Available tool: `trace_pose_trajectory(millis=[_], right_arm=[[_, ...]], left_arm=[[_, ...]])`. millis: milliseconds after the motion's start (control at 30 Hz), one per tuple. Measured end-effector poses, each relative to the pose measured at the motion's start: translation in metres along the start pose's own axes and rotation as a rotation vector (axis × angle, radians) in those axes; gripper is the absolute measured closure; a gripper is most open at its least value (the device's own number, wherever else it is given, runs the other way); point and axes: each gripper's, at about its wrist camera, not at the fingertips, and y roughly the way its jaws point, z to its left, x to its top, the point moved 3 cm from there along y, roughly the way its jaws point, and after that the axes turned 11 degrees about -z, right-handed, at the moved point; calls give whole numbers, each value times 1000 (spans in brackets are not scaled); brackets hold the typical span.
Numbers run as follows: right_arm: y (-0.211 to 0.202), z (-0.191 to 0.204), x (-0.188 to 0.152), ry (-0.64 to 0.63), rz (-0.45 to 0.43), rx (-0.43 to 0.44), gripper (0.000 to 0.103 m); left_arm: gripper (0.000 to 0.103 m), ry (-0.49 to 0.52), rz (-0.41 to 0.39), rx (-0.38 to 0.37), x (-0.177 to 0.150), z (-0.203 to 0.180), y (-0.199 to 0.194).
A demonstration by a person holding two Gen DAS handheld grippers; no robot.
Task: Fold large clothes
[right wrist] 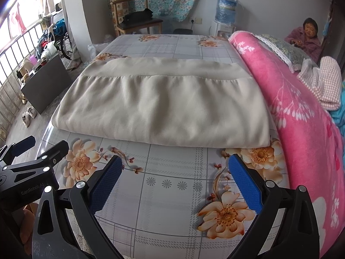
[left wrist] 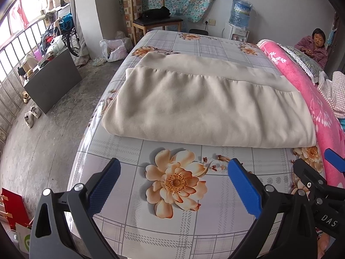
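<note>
Already folded, the beige garment (left wrist: pixel 207 105) lies flat across the middle of the bed (left wrist: pixel 189 222), a wide rectangle with its doubled, rounded edge nearest the cameras. Its top layer stops short of the far edge, where a gathered seam runs left to right and a smoother band of the same cloth shows beyond. Soft shallow creases cross the surface. Its right end lies against a pink blanket (right wrist: pixel 301 116) along the bed's right side. Both hand-held grippers hover over the floral sheet on the near side, apart from the garment: the left hand-held gripper (left wrist: pixel 174 185) has its blue pads spread wide with nothing between them, and the right hand-held gripper (right wrist: pixel 175 183) is likewise spread and empty.
</note>
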Motion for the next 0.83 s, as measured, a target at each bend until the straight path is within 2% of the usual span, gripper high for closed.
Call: trace_pose_trajectory(millis=[367,833], right_arm=[[2,15,-8,-7,26,2,8],[-2,10,-11,-1,27,-8,8]], left_arm=[[5,-14,11,16,-4,12,2],[5,13,12,-1,-5,1,-1]])
